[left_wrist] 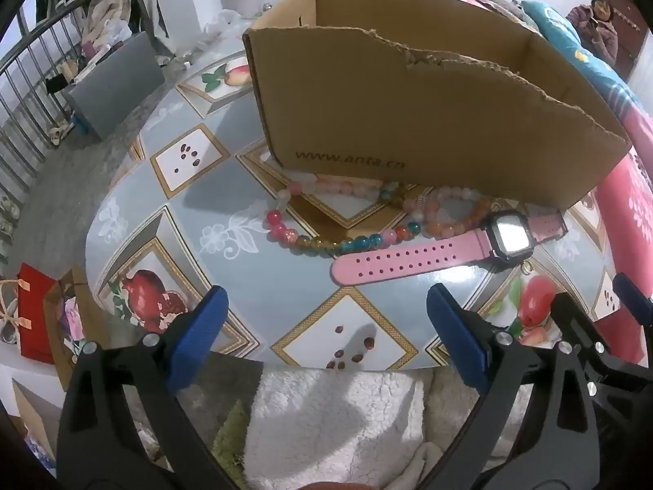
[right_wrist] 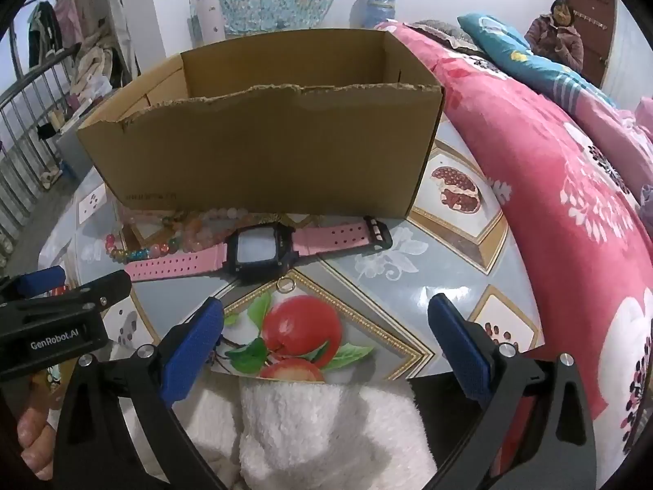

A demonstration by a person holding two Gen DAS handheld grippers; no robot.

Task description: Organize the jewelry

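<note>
A pink-strapped watch [left_wrist: 428,255] [right_wrist: 261,251] with a black square case lies flat on the patterned table, in front of an open cardboard box [left_wrist: 408,122] [right_wrist: 261,151]. Left of the watch lie a multicoloured bead string [left_wrist: 322,241] [right_wrist: 138,251] and pinkish-orange bead bracelets [left_wrist: 453,208] [right_wrist: 200,226], close against the box. A small gold ring [right_wrist: 287,286] rests just in front of the watch case. My left gripper [left_wrist: 326,310] hangs open over the table's near edge, empty. My right gripper [right_wrist: 324,322] is open too, above a printed apple, short of the watch.
The round table [left_wrist: 171,204] [right_wrist: 428,286] has a glossy fruit-print cover. A pink floral bed [right_wrist: 571,204] runs along its right side, with a person [right_wrist: 557,28] seated beyond it. White fleece [right_wrist: 326,428] lies below the near edge. Bags [left_wrist: 36,318] sit on the floor at left.
</note>
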